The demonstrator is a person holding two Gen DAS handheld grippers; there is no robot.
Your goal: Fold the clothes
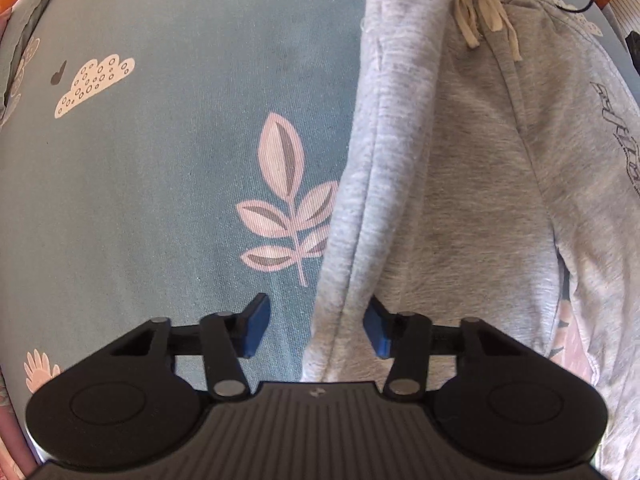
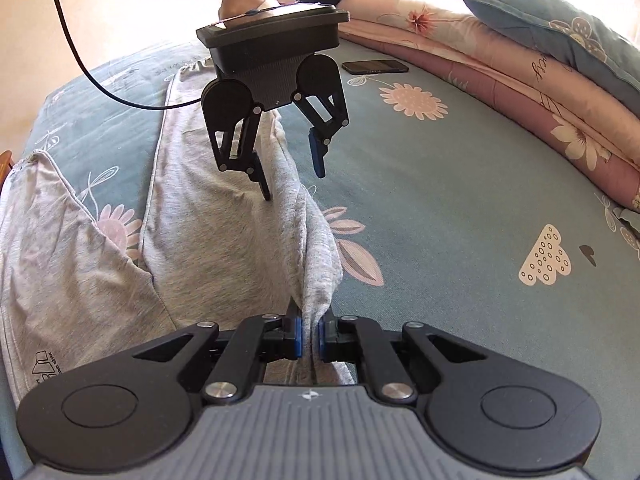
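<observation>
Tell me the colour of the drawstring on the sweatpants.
Cream or off-white, on the grey sweatpants; the drawstring shows best in the left wrist view.

Lighting: daylight, bright and warm. In the right wrist view it enters from the far top edge, where the background burns out to white and peach behind the folded quilts (image 2: 500, 80).

Glare: a pale sheen along the near bedsheet (image 2: 440, 184); none on the grey trousers (image 1: 460, 184).

Shadows: soft, short, lying in the trousers' folds and seams.

Focus: sharp through the middle of both views; cloth weave legible.

Distortion: strong fisheye bulge; the sheet's edges curve, and corners fall to dark vignette.

Blur: none evident from motion.
</observation>
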